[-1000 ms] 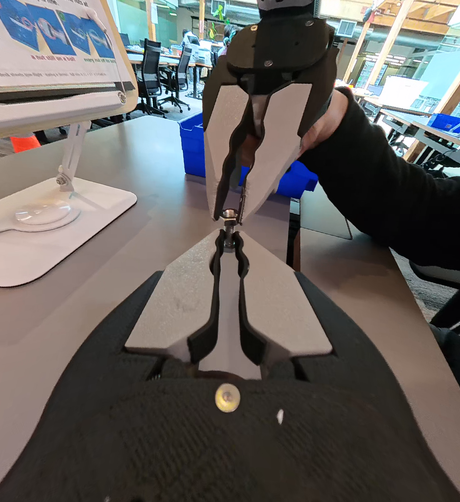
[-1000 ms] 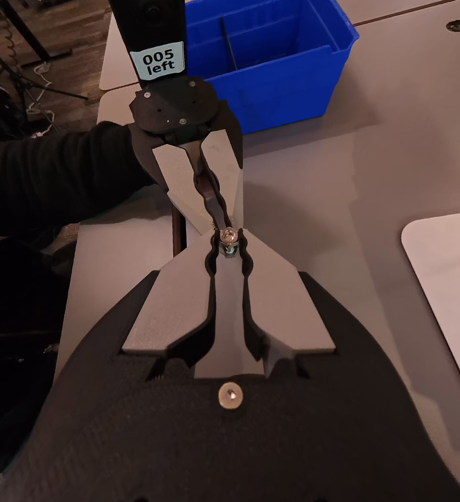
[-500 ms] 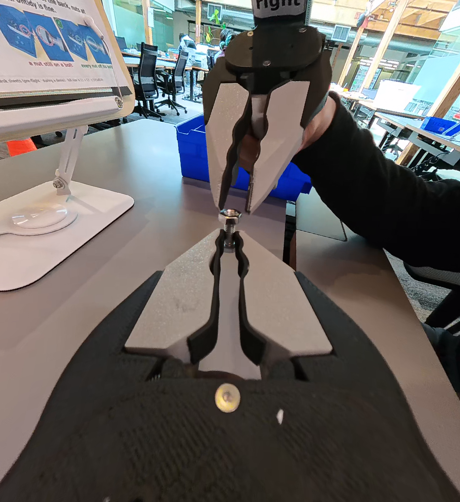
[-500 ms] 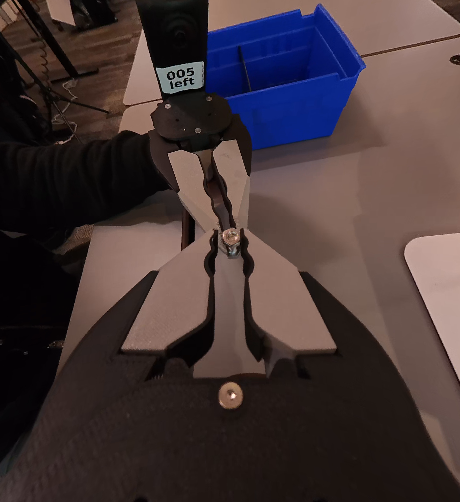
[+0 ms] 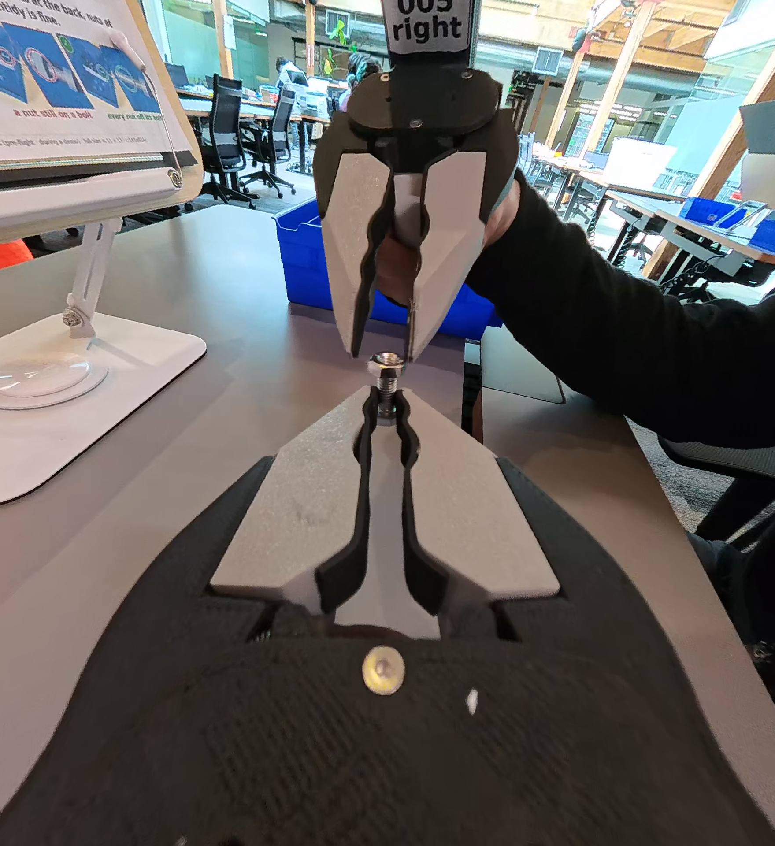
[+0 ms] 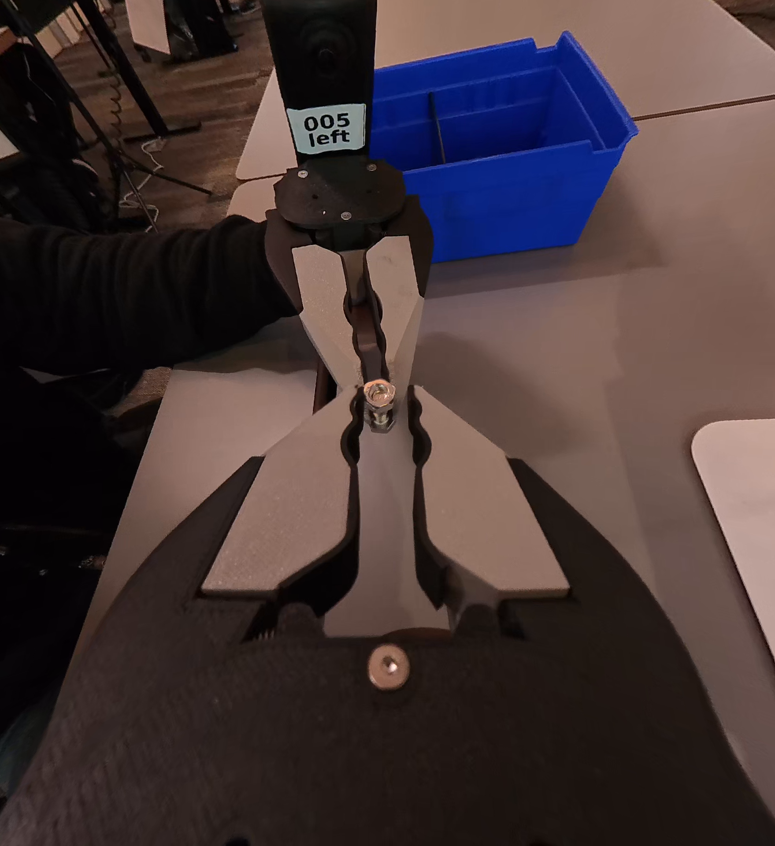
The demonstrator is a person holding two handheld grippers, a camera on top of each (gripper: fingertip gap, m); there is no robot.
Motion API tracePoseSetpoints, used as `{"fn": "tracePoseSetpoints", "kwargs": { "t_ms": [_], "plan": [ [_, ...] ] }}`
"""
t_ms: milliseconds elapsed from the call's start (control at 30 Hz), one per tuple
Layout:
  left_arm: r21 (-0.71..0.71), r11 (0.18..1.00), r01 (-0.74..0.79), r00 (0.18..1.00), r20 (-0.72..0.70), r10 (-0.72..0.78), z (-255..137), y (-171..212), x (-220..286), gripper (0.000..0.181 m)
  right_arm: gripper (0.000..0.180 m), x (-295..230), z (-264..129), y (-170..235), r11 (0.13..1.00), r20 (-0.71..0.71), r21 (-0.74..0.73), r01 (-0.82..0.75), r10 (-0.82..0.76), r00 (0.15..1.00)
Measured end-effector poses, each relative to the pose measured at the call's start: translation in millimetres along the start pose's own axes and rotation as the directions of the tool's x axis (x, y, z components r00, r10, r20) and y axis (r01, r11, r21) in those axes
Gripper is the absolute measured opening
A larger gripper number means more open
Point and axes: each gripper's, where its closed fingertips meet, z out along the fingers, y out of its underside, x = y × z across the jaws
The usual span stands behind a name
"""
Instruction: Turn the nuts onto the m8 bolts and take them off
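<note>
The left hand-held gripper (image 5: 384,405) pinches the bolt (image 5: 385,396) upright above the table (image 5: 239,293) (head down between its fingers). The nut (image 5: 385,365) sits at the thread's top. The right hand-held gripper (image 6: 378,403) is spread around it, apparently between turns; next it must close squarely on the nut.

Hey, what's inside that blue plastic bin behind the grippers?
The blue plastic bin shows a thin dark divider splitting it into compartments. The visible stretches of floor look bare. The left gripper and the near wall cover the rest, so small parts could be hidden there.
</note>
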Motion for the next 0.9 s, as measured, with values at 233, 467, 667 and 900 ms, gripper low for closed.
{"fn": "tracePoseSetpoints", "kwargs": {
  "t_ms": [233,467,667,900],
  "plan": [
    [-0.007,1.0,-0.012,1.0,0.015,0.012,1,0,0,0.005,0.009,-2,2,-1,0.999,0.004,-0.004,-0.037,0.037,0.999],
    [-0.007,1.0,-0.015,0.999,0.045,0.015,1,-1,-4,0.005,0.009,3,3,-2,0.997,-0.064,-0.032,-0.075,0.072,0.995],
    [-0.01,1.0,-0.018,0.995,0.099,0.019,1,-1,-12,0.005,0.009,10,3,-2,0.992,-0.174,-0.062,-0.111,0.099,0.98],
    [-0.001,1.0,-0.004,0.999,0.052,0.004,1,-3,-5,0.005,0.015,6,-1,-11,0.997,-0.174,-0.037,-0.065,0.058,0.983]
  ]
}}
